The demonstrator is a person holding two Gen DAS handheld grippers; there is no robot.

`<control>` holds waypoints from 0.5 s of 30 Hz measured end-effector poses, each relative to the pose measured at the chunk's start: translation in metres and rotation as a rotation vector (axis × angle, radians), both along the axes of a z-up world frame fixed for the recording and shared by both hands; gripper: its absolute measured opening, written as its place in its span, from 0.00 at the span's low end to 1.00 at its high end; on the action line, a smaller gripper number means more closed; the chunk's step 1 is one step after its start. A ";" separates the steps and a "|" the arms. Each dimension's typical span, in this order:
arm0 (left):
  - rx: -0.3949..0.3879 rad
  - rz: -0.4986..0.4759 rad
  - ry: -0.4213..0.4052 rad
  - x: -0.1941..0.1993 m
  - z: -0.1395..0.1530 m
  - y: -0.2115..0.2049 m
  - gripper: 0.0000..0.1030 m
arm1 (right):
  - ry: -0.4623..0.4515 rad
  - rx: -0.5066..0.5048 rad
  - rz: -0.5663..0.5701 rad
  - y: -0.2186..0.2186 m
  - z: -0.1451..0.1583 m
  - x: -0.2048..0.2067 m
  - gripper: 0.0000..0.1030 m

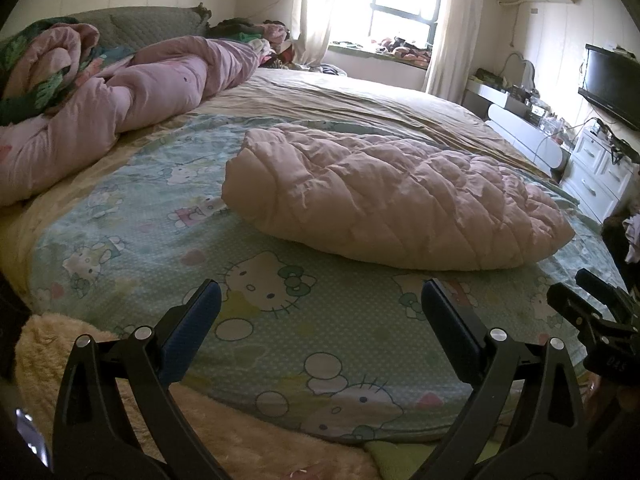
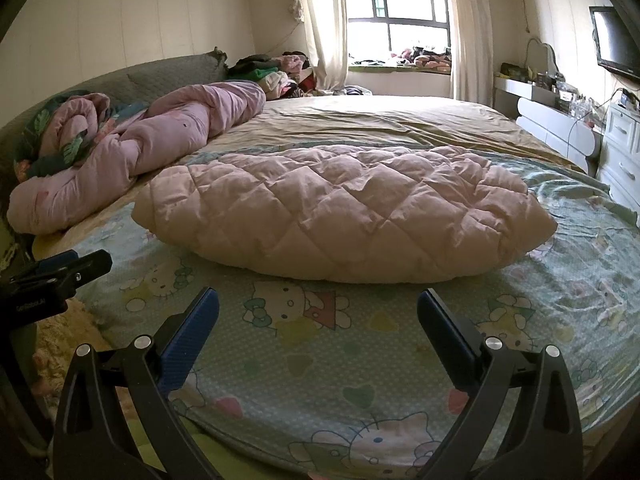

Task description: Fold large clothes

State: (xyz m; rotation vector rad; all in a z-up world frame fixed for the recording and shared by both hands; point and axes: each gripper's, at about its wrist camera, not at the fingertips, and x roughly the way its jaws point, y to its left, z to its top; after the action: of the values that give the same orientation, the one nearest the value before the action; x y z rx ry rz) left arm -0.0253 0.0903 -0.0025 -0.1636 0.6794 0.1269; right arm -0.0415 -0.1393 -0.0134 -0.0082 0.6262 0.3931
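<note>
— Mint cotton, that cartoon-cat sheet [image 1: 168, 216], spread right across the near half of the bed [image 1: 360, 96], with a tan sheet beyond it.

— And the crumpled lilac duvet [image 1: 120, 100] bunched along the left side, against the grey headboard?

— Yes, well apart from the piece that matters. The pale pink quilted garment [image 2: 344, 208] lies folded into a puffy oval on the mint sheet, toward the middle of the bed, flat and untouched.

— Who's holding it?

— Nobody. The left gripper [image 1: 320, 308] hovers above the near edge of the sheet, its blue-padded fingers [image 1: 200, 320] spread wide, nothing between them. The right gripper [image 2: 318, 314] hangs just short of the garment's near edge, splayed the same way, bare. Each one shows at the margin of the other's view.

— Anything by the bed's edge?

— Only a fuzzy cream blanket [image 1: 60, 356] beneath the left gripper.
</note>
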 end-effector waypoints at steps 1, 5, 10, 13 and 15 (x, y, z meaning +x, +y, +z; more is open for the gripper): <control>0.000 0.001 0.001 0.000 0.000 0.000 0.91 | 0.000 -0.001 0.000 0.000 0.000 0.000 0.96; 0.001 0.002 0.000 0.000 0.000 0.001 0.91 | 0.000 0.001 -0.002 0.000 0.000 0.000 0.96; 0.002 0.001 0.000 0.000 0.000 0.000 0.91 | 0.001 0.001 -0.001 0.000 0.000 0.000 0.96; 0.001 0.002 0.000 0.000 0.000 0.000 0.91 | -0.001 0.002 -0.001 0.000 0.000 0.000 0.96; 0.001 0.002 0.000 0.000 0.000 0.001 0.91 | -0.002 0.002 -0.001 0.000 0.000 0.000 0.96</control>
State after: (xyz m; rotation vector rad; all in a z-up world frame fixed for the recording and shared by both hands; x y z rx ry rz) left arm -0.0256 0.0911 -0.0022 -0.1636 0.6790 0.1294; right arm -0.0415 -0.1394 -0.0131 -0.0068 0.6235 0.3924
